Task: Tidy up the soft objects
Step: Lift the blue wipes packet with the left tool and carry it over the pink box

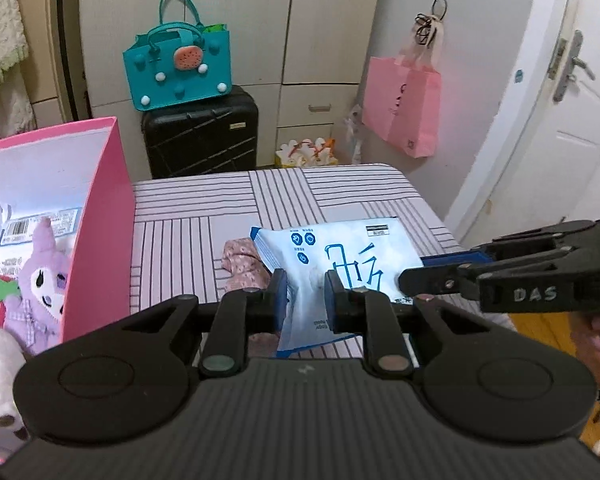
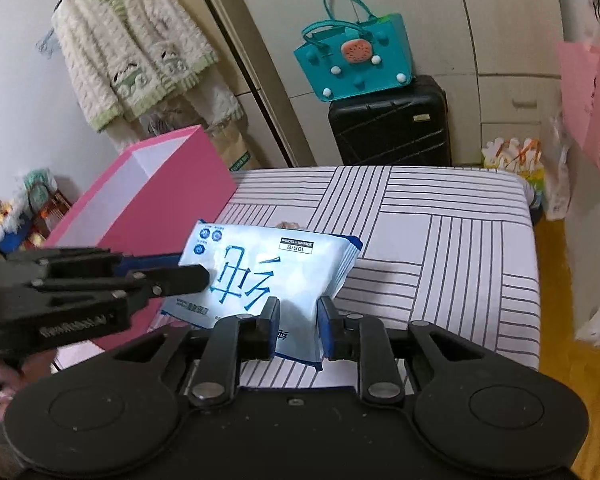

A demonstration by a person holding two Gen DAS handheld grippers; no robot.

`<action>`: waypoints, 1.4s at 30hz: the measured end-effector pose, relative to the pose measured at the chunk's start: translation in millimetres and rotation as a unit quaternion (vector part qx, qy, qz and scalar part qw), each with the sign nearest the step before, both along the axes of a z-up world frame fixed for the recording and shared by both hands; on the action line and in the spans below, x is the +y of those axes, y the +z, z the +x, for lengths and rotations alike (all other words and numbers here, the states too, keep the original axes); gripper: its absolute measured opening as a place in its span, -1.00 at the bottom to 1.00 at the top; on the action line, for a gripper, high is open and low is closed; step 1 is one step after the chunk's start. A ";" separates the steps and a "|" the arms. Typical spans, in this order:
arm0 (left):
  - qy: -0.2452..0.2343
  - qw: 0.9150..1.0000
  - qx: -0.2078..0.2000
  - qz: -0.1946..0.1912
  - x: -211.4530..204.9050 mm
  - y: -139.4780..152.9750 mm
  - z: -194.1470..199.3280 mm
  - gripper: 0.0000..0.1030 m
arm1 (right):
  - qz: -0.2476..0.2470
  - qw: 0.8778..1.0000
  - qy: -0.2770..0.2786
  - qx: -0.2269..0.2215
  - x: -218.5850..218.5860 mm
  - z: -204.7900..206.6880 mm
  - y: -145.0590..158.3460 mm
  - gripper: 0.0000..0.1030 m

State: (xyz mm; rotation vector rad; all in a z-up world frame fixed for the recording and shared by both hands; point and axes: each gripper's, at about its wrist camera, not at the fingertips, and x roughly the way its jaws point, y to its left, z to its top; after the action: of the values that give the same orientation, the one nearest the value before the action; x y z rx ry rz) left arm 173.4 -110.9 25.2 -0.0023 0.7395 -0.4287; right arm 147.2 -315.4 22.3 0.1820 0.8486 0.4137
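Together we hold the wipes packet (image 1: 340, 260) above the striped bed (image 1: 204, 208), our left gripper (image 1: 306, 300) pinching one edge and our right gripper (image 2: 298, 320) another, both closed on it. We should lift evenly and swing it toward the pink box (image 1: 100, 220) without letting it sag. Beneath it, a pink cloth (image 1: 244, 264) is mostly hidden.

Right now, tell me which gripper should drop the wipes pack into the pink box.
Left. The left gripper grips the wipes pack beside the pink box; the right gripper holds the far end.
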 end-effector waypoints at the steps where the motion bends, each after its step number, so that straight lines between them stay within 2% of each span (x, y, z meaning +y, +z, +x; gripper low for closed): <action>1: -0.001 1.000 -0.001 -0.001 2.0 1.4 -3.6 -0.65 | -0.002 1.000 0.001 -0.001 3.3 -3.5 1.0 -0.48; 3: -0.005 1.000 -0.008 -0.006 7.2 4.6 -10.7 -0.65 | -0.009 1.000 0.004 -0.003 8.4 -10.0 3.7 -0.43; 8: -0.037 0.998 -0.007 -0.047 29.7 17.7 -29.0 -0.65 | -0.024 1.000 0.011 -0.001 18.0 -21.6 12.4 -0.39; 16: -0.038 0.997 -0.029 -0.052 62.0 38.0 -59.9 -0.65 | -0.036 0.998 0.043 -0.017 49.9 -50.0 39.8 -0.31; 21: -0.041 0.997 -0.055 -0.042 83.2 49.5 -80.5 -0.65 | -0.051 0.996 0.067 -0.033 74.1 -63.4 54.6 -0.23; 29: -0.014 0.997 -0.073 -0.028 120.2 54.1 -99.9 -0.65 | -0.076 0.989 0.105 -0.065 115.3 -70.2 71.6 -0.21; 35: 0.011 0.994 -0.101 -0.028 154.5 68.1 -115.3 -0.65 | -0.063 0.982 0.145 -0.099 142.8 -74.7 89.6 -0.11; 42: 0.043 0.991 -0.128 0.002 183.9 85.0 -108.5 -0.64 | -0.077 0.972 0.189 -0.114 181.0 -62.0 101.7 -0.07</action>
State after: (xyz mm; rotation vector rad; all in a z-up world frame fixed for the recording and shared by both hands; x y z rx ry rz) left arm 64.9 73.1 110.2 0.0243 0.4846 -0.3378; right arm 85.2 -134.4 124.0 -0.1728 0.6839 0.7080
